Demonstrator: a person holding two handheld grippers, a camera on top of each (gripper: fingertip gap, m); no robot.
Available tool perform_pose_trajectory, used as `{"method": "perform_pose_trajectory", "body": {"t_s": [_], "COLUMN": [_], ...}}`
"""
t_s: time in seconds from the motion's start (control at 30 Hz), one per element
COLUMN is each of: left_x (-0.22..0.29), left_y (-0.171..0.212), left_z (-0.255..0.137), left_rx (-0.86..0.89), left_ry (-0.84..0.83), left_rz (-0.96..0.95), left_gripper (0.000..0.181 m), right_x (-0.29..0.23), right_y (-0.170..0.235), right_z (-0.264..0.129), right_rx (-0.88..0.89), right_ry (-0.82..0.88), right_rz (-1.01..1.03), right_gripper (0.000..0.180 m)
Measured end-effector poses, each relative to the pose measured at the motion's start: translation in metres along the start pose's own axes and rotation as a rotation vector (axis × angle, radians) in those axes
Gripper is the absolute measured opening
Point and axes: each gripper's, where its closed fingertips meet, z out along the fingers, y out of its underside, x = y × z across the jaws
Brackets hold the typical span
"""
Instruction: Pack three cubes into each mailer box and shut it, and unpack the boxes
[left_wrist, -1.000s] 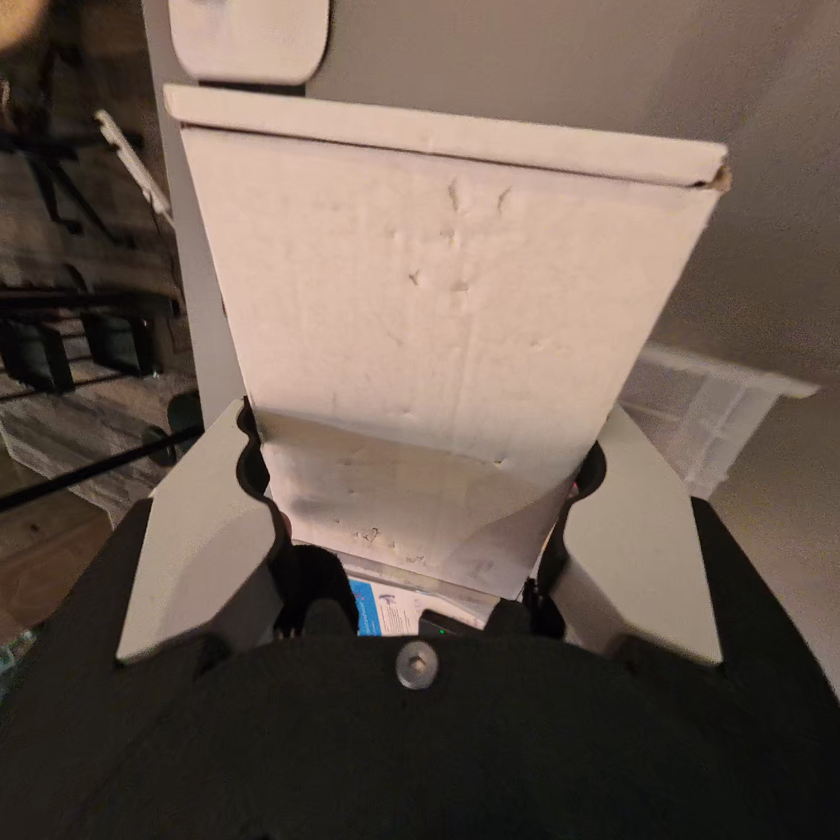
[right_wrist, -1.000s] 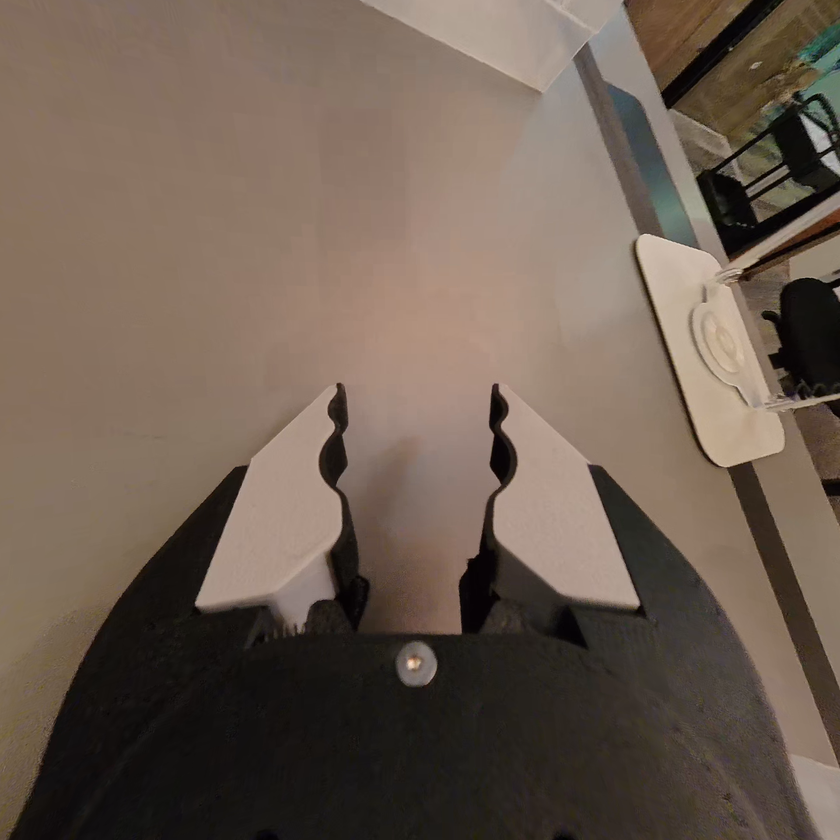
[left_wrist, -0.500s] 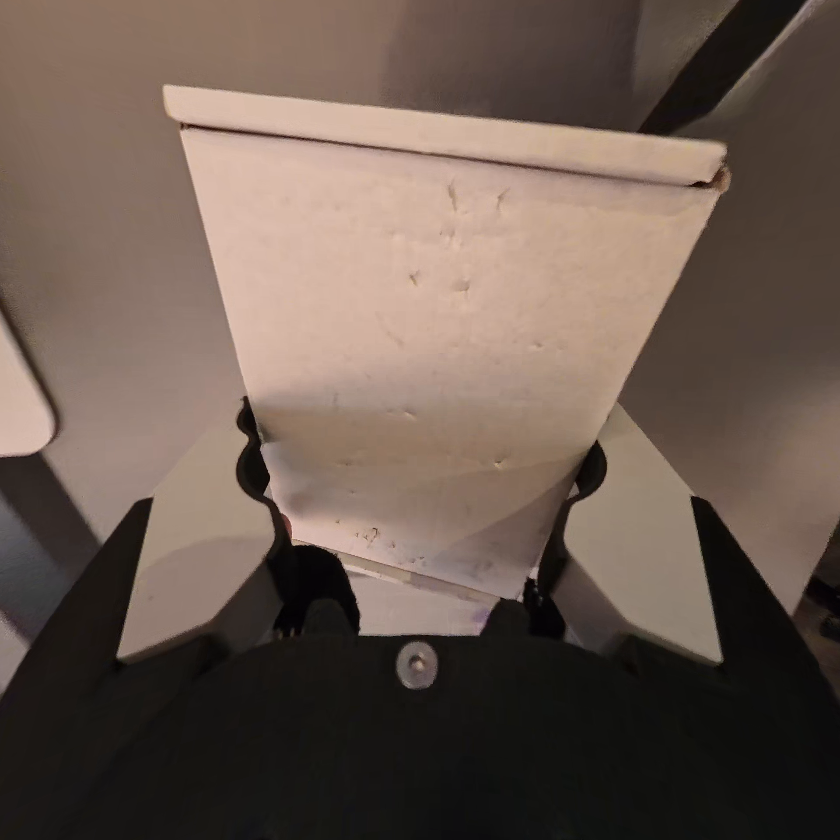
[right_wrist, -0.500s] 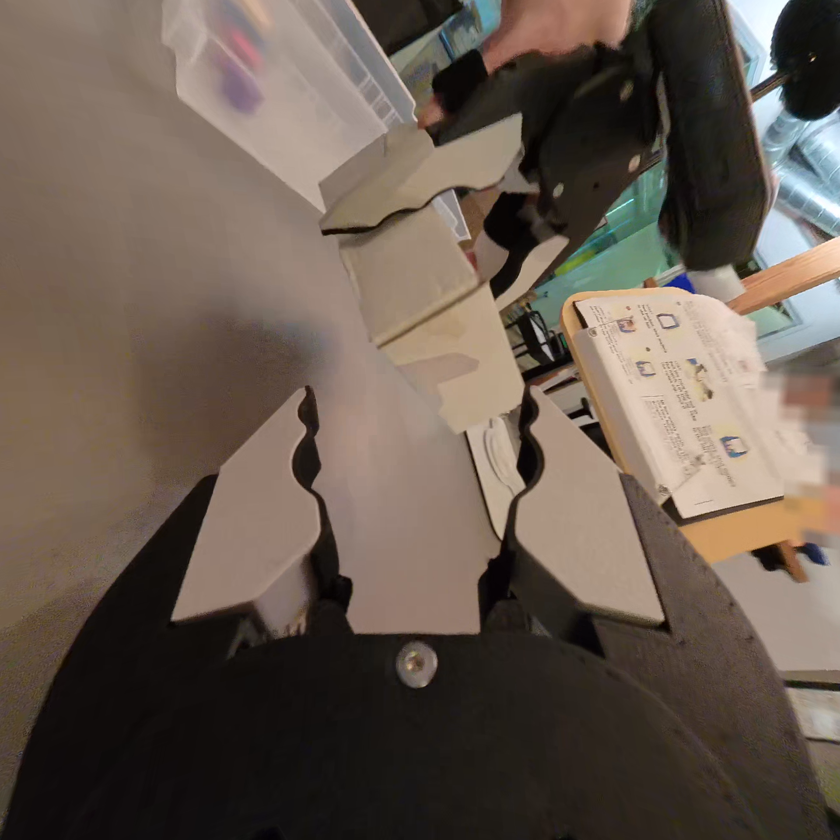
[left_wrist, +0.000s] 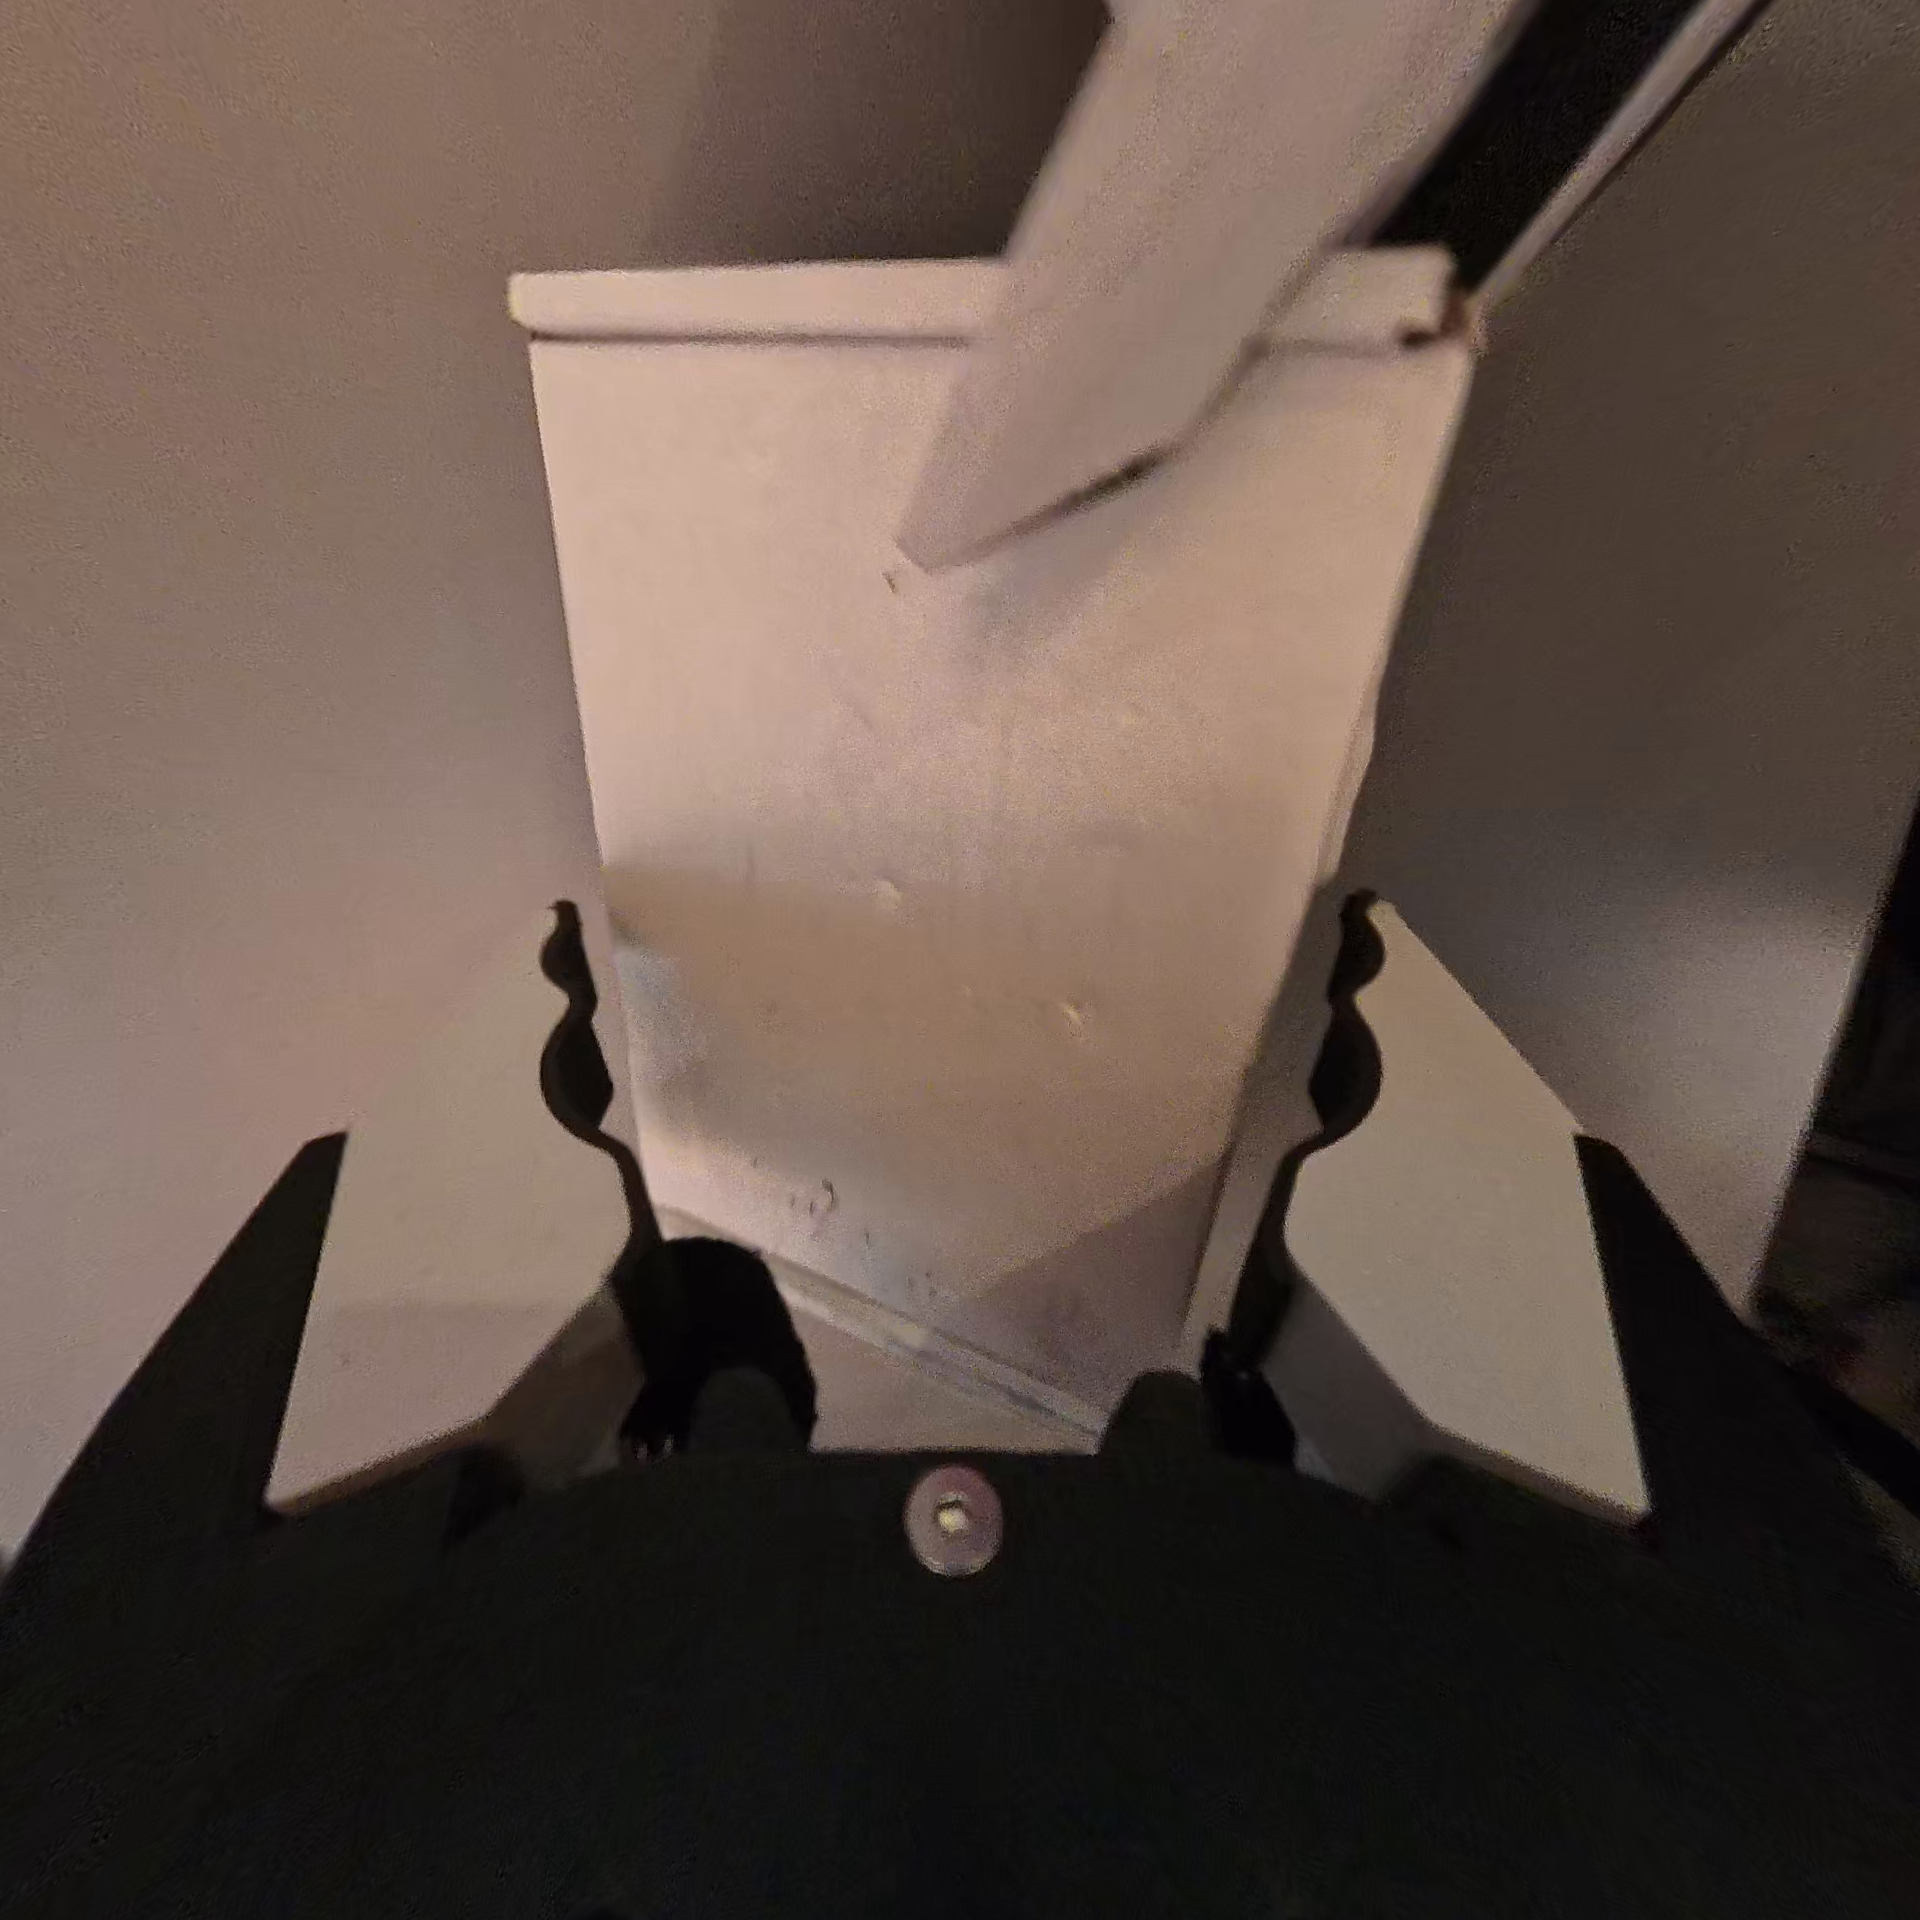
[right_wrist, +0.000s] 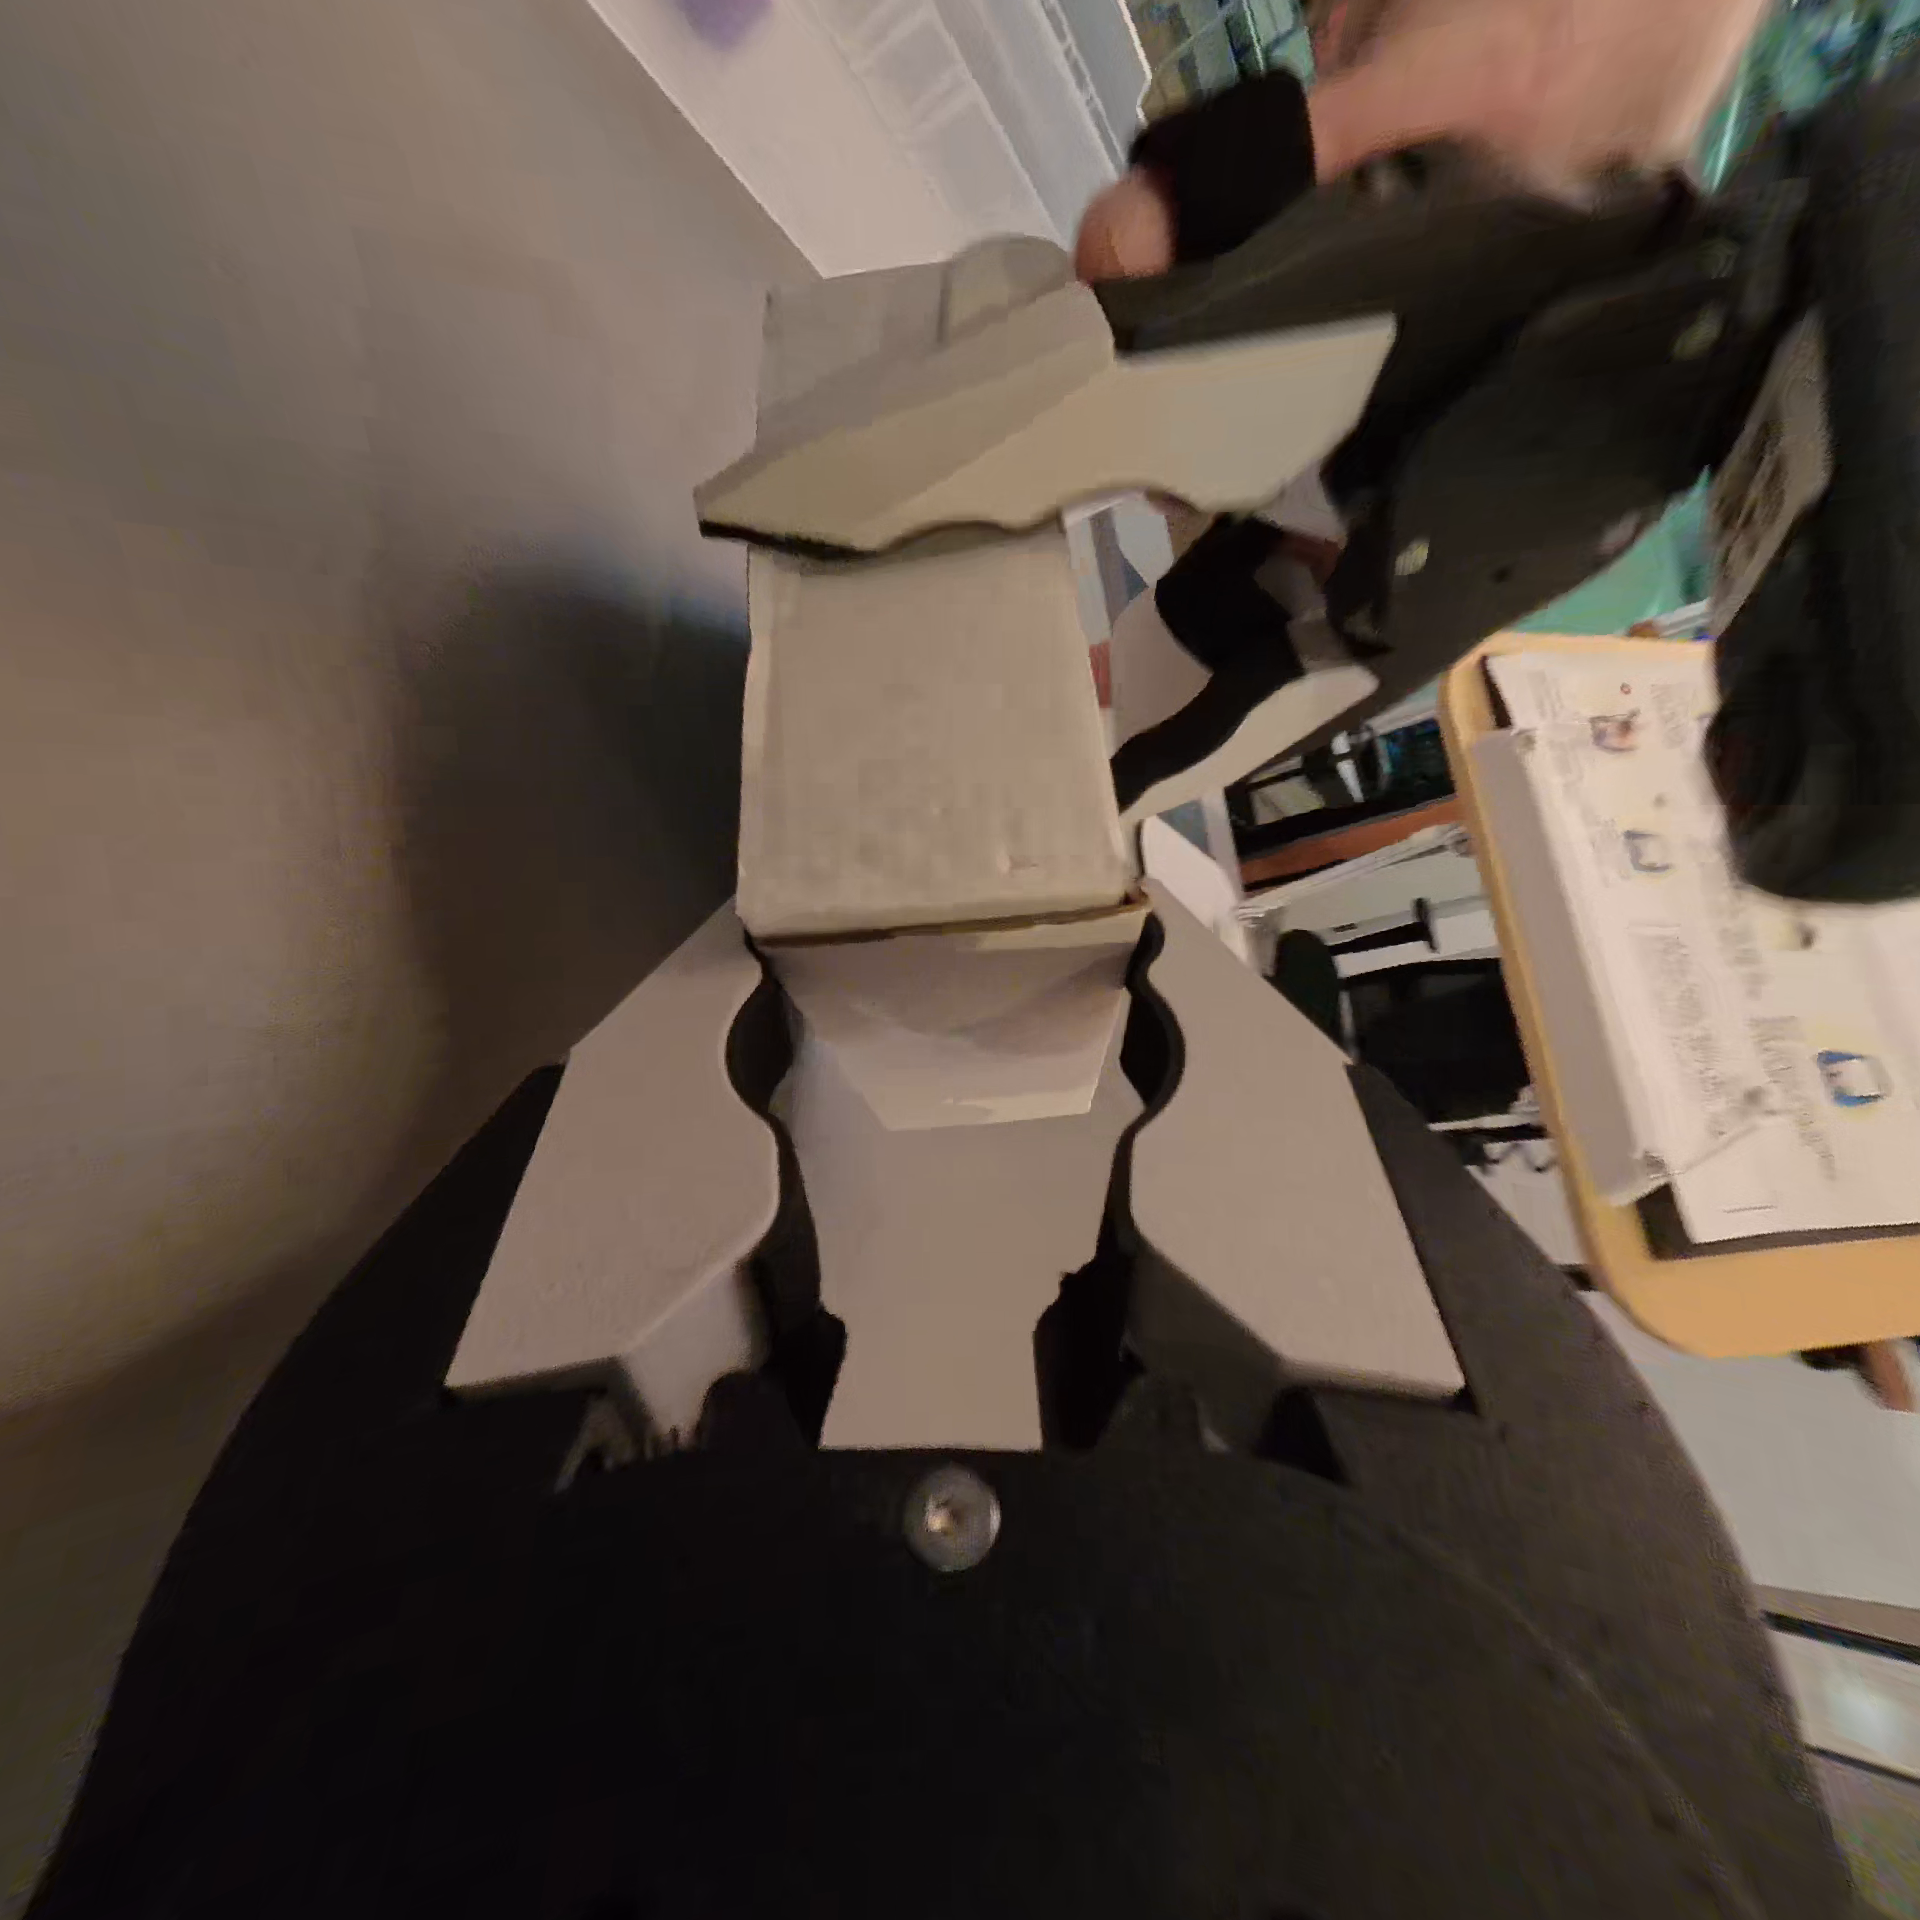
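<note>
Left wrist view shows the left gripper (left_wrist: 961, 925) clenched on the near end of a white box (left_wrist: 977, 707), both fingers pressed against its sides, while one finger of the right gripper (left_wrist: 1122, 343) reaches over the box's far edge. Right wrist view shows the right gripper (right_wrist: 948, 956) spread wide around the box's (right_wrist: 920, 748) flap end without pinching it, table (right_wrist: 312, 520) behind, clear bin (right_wrist: 935, 125) beyond.
</note>
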Motion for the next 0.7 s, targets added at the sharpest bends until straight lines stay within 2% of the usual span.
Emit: {"method": "perform_pose_trajectory", "body": {"t_s": [0.03, 0.2, 0.37, 0.43, 0.53, 0.7], "left_x": [-0.002, 0.011, 0.027, 0.022, 0.012, 0.012], "left_y": [-0.001, -0.002, 0.009, 0.015, 0.026, 0.008], "left_z": [-0.004, -0.030, -0.035, -0.033, -0.025, -0.015], "left_rx": [0.022, 0.202, 0.327, 0.355, 0.367, 0.517], "left_ry": [-0.059, -0.302, -0.479, -0.594, -0.723, -0.769], "left_rz": [0.016, 0.100, 0.073, 0.054, 0.035, 0.099], "left_gripper": [0.142, 0.141, 0.121, 0.109, 0.101, 0.086], "right_x": [0.001, -0.003, -0.002, -0.002, -0.004, -0.007], "right_y": [0.002, 0.015, 0.021, 0.021, 0.019, 0.017], "right_z": [-0.002, -0.011, -0.022, -0.025, -0.028, -0.035], "right_rx": [0.008, 0.030, 0.074, 0.083, 0.107, 0.132], "right_ry": [-0.011, -0.107, -0.172, -0.184, -0.211, -0.244], "right_rz": [0.022, 0.139, 0.247, 0.259, 0.283, 0.308], "right_gripper": [0.062, 0.062, 0.062, 0.062, 0.062, 0.062]}}
